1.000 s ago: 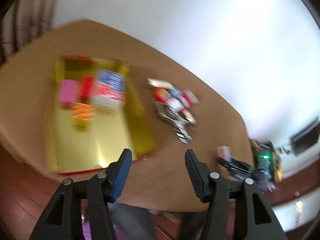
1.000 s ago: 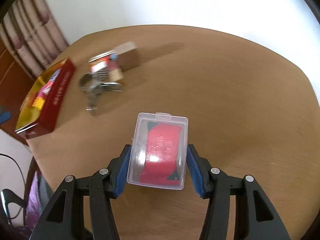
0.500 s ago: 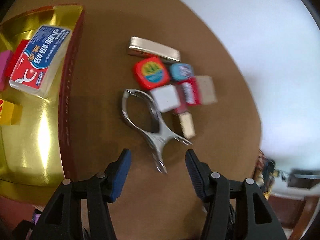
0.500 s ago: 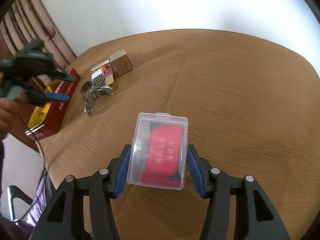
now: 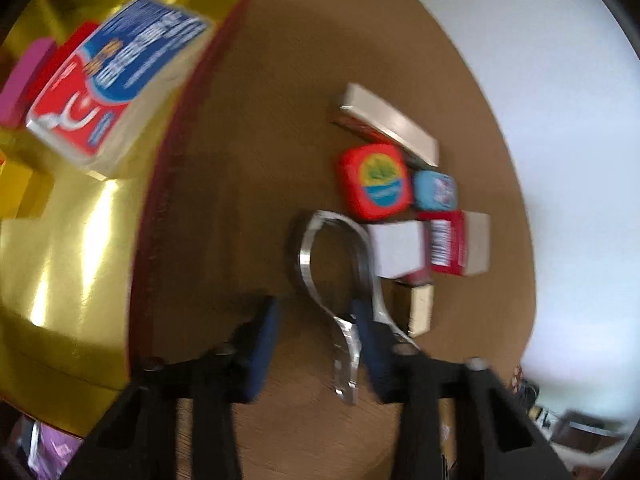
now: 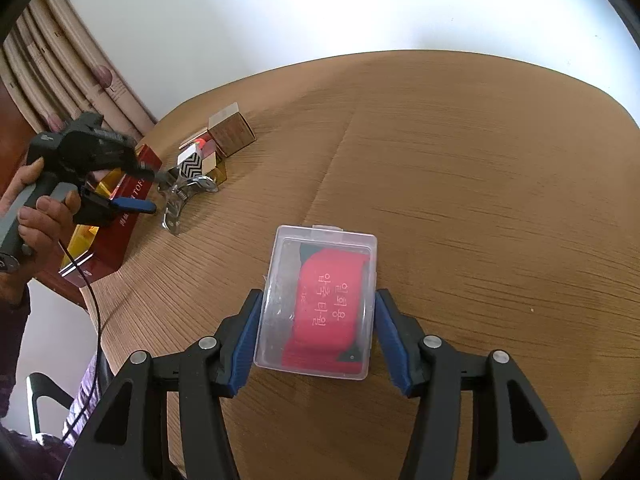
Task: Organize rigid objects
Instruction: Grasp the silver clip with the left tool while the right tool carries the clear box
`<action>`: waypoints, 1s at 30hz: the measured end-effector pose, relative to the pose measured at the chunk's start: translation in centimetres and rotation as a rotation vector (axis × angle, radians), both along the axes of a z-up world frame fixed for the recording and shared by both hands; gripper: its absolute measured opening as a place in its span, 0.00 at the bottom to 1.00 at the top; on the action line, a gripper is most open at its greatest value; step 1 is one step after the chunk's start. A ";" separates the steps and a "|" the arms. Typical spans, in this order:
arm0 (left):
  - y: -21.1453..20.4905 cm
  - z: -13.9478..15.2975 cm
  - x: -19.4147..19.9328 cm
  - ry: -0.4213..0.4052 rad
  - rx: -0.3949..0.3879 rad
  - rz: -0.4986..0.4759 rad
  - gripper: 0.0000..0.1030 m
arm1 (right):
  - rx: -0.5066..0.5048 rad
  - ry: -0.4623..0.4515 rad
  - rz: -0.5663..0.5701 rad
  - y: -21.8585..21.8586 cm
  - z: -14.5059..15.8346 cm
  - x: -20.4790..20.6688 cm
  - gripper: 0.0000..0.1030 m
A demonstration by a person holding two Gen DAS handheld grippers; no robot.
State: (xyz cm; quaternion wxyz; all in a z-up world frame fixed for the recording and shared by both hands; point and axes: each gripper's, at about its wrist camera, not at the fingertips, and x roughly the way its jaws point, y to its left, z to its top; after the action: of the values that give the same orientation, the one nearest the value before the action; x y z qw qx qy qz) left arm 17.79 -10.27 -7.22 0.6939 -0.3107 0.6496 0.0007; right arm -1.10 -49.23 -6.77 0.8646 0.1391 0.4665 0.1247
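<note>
A: The left gripper [image 5: 316,340] has just been closing around the metal clip [image 5: 340,280] near the table's [image 6: 460,152] left edge, beside the gold tray [image 5: 72,272]; pads aren't pinching yet. Centre on the handles.

B: The right gripper [image 6: 316,336] pinches the clear plastic case [image 6: 320,300]. Only its camera shows the person's hand [image 6: 36,208]; only the left's shows the tray's contents.

Table [image 6: 460,152] looks like matt wood veneer with visible grain. On it, the case [image 6: 318,300] is clear glossy plastic, and the big clamp [image 5: 340,280] is shiny bare metal. At the table's edge, the tray [image 5: 72,240] has a mirror-like gold foil lining, really glossy. Gripper pads [image 6: 244,340] look like matt blue rubbery stuff.
</note>
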 end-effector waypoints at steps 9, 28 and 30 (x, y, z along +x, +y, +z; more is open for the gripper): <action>0.5 -1.1 -0.1 -0.004 -0.013 0.039 0.12 | 0.013 0.009 0.004 -0.1 0.0 0.0 0.52; -1.1 7.1 -5.0 -0.209 0.045 -0.234 0.02 | -0.039 0.020 0.004 0.7 0.9 -0.3 0.50; 0.5 8.7 -5.5 -0.229 0.049 -0.233 0.02 | -0.040 0.013 -0.004 0.8 1.3 -0.4 0.50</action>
State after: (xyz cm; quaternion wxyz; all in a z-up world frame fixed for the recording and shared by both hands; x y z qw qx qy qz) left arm 12.27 -9.78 1.47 0.7663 -0.2143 0.5975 -0.0992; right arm -1.52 -48.45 -5.48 0.8644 0.1236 0.4742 0.1127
